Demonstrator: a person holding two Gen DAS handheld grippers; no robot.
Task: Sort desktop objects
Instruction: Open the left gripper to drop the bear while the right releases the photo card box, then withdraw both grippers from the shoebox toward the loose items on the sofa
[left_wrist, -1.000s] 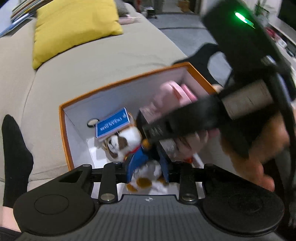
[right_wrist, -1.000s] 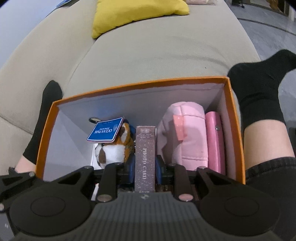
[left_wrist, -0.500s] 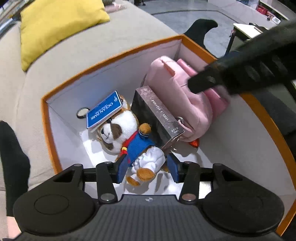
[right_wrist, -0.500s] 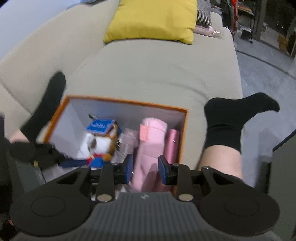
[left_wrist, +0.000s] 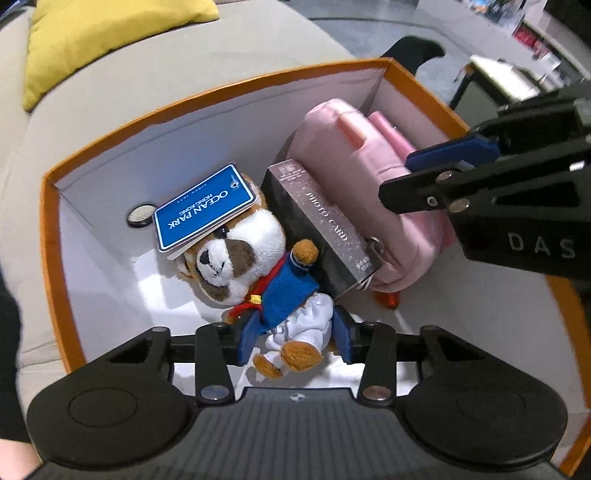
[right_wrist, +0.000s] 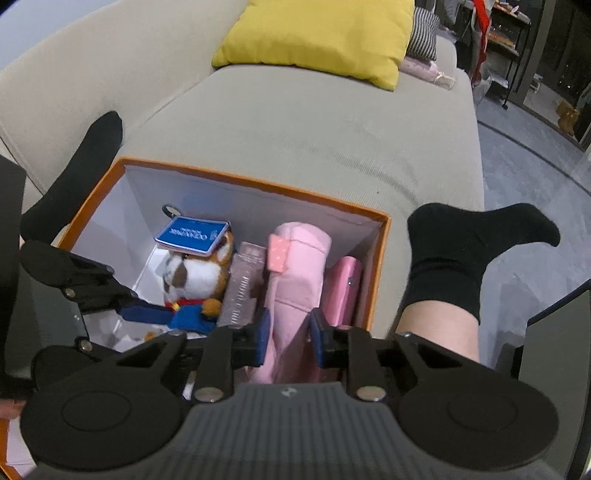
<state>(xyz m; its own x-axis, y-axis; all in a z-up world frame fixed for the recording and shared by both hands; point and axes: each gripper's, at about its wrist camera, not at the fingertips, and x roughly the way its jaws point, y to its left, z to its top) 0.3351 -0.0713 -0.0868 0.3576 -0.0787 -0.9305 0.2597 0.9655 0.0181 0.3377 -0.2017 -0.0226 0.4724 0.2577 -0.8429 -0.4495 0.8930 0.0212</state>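
Plush dog (left_wrist: 240, 254) inside orange box (left_wrist: 51, 236), left of photo card box (left_wrist: 325, 225); left gripper (left_wrist: 293, 338) half open, just closing, pads flanking dog's legs, grip unconfirmed; right gripper (right_wrist: 286, 338) narrow, just closing, empty above pink pouch (right_wrist: 295, 280). Squeeze torso, lift straight, avoid snagging blue tag (left_wrist: 203, 210)

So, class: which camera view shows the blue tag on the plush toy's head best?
The left wrist view: there the blue tag is large, seen from above, and its white lettering reads clearly on the plush toy. In the right wrist view the tag is small, at a shallow angle, its lettering too small to read.
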